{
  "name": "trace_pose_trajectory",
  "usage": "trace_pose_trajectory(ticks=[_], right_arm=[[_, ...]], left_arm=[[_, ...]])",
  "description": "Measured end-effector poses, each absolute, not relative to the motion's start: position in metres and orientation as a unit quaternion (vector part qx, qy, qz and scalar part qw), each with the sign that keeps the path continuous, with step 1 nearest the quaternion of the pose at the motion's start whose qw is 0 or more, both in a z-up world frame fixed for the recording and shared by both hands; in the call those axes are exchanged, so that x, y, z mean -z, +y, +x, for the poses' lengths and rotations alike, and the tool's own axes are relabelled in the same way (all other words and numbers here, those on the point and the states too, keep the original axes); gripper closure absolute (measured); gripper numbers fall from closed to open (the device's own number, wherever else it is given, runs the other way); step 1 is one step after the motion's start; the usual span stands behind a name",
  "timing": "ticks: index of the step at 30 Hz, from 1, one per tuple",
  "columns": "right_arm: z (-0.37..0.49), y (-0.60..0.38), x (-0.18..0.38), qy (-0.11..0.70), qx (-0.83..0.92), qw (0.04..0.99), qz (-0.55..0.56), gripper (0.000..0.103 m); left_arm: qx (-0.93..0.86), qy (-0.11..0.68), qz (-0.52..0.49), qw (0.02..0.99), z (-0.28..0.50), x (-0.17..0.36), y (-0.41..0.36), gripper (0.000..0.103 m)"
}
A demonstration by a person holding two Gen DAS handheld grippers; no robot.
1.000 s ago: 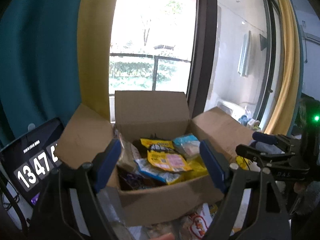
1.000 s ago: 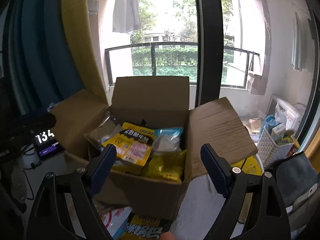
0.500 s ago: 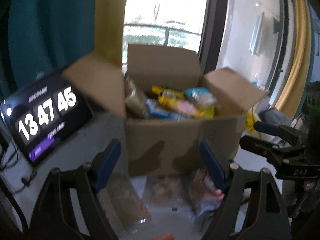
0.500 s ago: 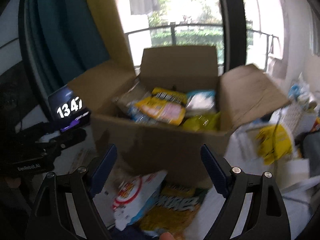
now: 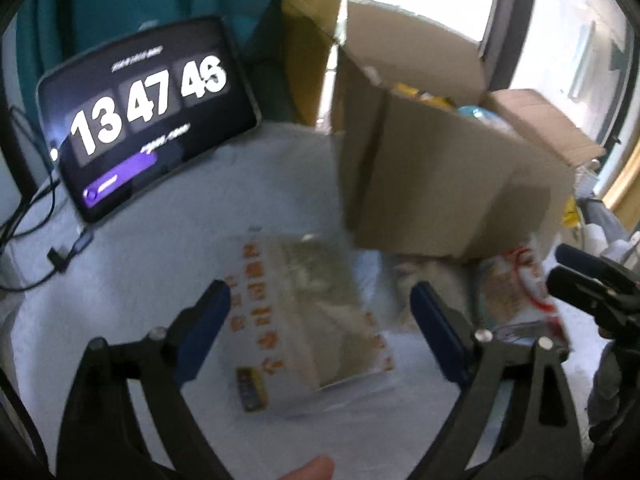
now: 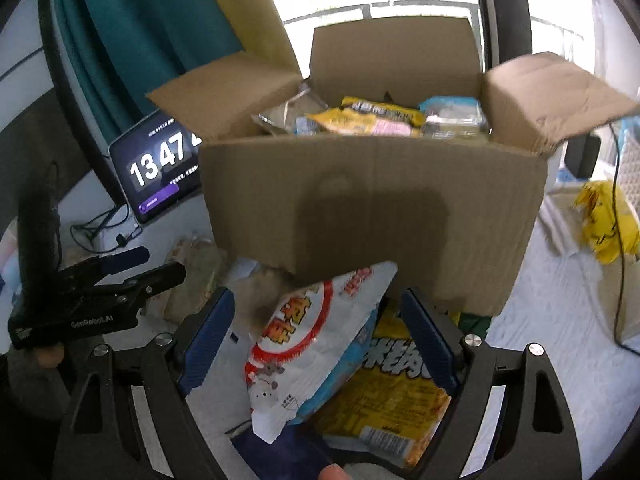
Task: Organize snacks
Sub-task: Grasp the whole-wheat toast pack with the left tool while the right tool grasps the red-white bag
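Note:
An open cardboard box (image 6: 372, 208) (image 5: 444, 184) full of snack packets stands on the white table. In front of it lie loose snacks. My left gripper (image 5: 320, 332) is open and empty, hovering over a clear bag with orange print (image 5: 308, 320). My right gripper (image 6: 316, 336) is open and empty above a white, red and blue snack bag (image 6: 316, 336) that leans on the box front, with a yellow bag (image 6: 384, 392) under it. The white and red bag also shows in the left wrist view (image 5: 520, 292). The left gripper appears at the left of the right wrist view (image 6: 132, 276).
A tablet showing a clock (image 5: 148, 120) (image 6: 160, 168) stands left of the box with cables (image 5: 40, 236) beside it. A yellow packet (image 6: 604, 216) lies at the right. Teal and yellow curtains and a window are behind.
Both grippers have tilted down and dropped from over the box's contents toward the loose snacks on the table in front of it. Both stay open.

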State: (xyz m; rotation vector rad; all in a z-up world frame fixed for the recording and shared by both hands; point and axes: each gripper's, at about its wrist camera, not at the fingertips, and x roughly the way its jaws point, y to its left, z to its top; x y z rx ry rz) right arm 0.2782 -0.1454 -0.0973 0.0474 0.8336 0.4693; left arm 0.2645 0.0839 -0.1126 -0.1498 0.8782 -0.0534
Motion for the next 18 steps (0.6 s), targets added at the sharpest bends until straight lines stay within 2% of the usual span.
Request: trace_pose_trajectory(ticks=[12,18], right_arm=[[0.283,-0.147,0.122,0.421,-0.232,0.876,0.037,0.015],[0.284,-0.146,0.125,0.421,-0.247,0.872,0.044,0.015]], left_arm=[[0.005,0.464,-0.026,0.885,0.281,0.145,0.079,0.010],[0.011,0.476,-0.045,0.878,0.290,0.155,0.091,0.000]])
